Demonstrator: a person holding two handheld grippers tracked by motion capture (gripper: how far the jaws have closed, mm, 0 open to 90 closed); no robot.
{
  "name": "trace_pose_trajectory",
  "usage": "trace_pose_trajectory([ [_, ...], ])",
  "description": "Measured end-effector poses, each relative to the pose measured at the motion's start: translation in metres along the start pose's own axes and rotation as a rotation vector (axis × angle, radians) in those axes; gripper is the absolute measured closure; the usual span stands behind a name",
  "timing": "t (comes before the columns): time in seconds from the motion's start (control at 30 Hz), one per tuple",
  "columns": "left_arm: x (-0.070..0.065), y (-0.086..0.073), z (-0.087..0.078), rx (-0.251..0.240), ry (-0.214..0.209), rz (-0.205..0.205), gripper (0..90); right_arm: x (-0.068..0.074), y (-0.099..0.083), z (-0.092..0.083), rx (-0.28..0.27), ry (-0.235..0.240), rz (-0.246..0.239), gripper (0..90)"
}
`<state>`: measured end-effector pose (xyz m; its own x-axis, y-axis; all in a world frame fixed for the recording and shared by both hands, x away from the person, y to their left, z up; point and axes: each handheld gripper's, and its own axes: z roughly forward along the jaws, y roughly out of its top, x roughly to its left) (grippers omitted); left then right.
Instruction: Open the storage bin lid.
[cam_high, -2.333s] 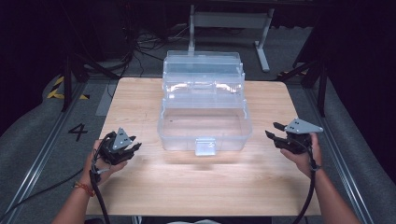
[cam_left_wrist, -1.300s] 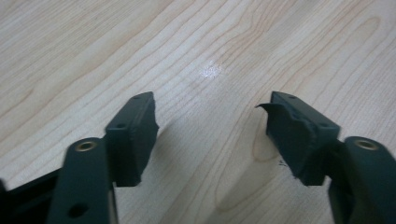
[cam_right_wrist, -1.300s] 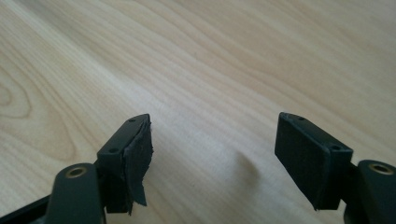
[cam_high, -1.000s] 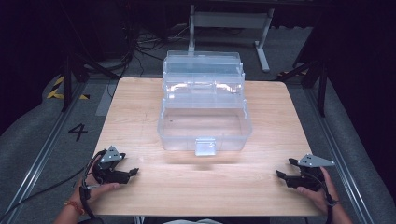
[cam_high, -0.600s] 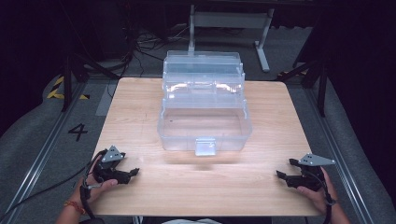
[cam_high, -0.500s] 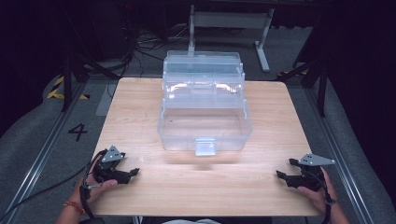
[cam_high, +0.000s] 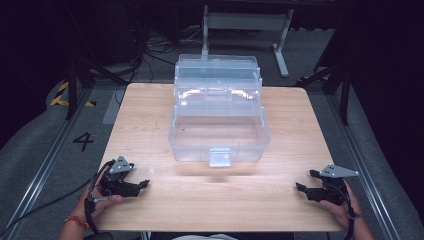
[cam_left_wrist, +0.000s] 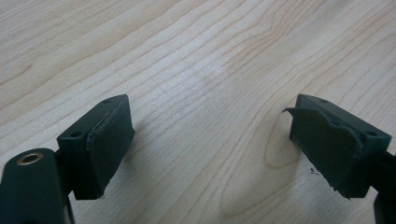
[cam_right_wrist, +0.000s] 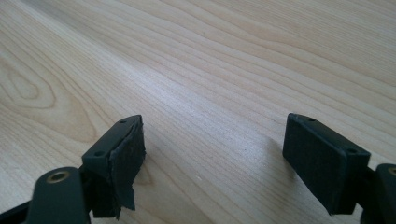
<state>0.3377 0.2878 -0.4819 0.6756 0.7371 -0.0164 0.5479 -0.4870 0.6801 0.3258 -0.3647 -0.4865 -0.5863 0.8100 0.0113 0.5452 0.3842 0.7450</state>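
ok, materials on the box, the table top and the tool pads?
Box: clear, glossy, likely hard plastic; the table shows through its walls, with glare on its edges.
Table top: pale wood or wood-look laminate; grain lines and knots, soft sheen.
Left tool pads: matte black, probably rubber or foam sheet; edges ragged and peeling. Right tool pads look the same.

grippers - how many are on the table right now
2. The left gripper rests at the table's near left corner and the right gripper at its near right corner, each in a hand, jaws open and empty, apart from the clear plastic box.
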Motion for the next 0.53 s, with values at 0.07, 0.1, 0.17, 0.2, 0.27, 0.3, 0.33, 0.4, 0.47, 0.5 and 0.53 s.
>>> trace_pose_trajectory([
  [0.07,0.0000,0.0002,0.0002,0.000,-0.001,0.001,13.6,-0.0002,0.0000,0.0000,0.000,0.001,0.000,21.2],
  [0.1,-0.0001,0.0002,0.0003,-0.001,0.000,-0.001,13.6,-0.0002,0.0000,0.0000,0.000,0.001,0.000,21.2],
  [0.17,-0.0002,0.0003,0.0003,0.000,0.002,-0.001,13.5,-0.0004,0.0001,0.0001,0.001,0.001,0.000,21.2],
  [0.2,-0.0004,0.0004,0.0005,0.000,0.002,-0.003,13.4,-0.0005,0.0001,0.0001,0.001,0.000,0.001,21.2],
  [0.27,-0.0003,0.0005,0.0002,0.001,0.006,-0.003,13.3,-0.0006,0.0001,0.0002,0.001,0.000,0.001,21.2],
  [0.3,0.0002,0.0009,0.0004,0.001,0.006,0.001,13.2,-0.0007,0.0001,0.0002,0.001,0.000,0.001,21.2],
  [0.33,0.0002,0.0009,0.0004,0.001,0.006,0.001,13.0,-0.0008,0.0001,0.0002,0.000,0.001,0.002,21.3],
  [0.4,0.0004,0.0013,0.0008,0.003,0.007,0.003,12.7,-0.0009,0.0001,0.0001,-0.001,0.003,0.004,21.4],
  [0.47,0.0005,0.0017,0.0013,0.001,0.006,0.000,12.5,-0.0009,0.0001,0.0001,-0.001,0.003,0.004,21.5],
  [0.5,0.0002,0.0019,0.0009,0.008,0.004,-0.007,12.4,-0.0009,0.0001,0.0001,-0.001,0.003,0.004,21.5],
  [0.53,0.0004,0.0020,0.0010,0.007,0.007,-0.006,12.3,-0.0010,0.0001,0.0001,-0.002,0.003,0.004,21.6],
])
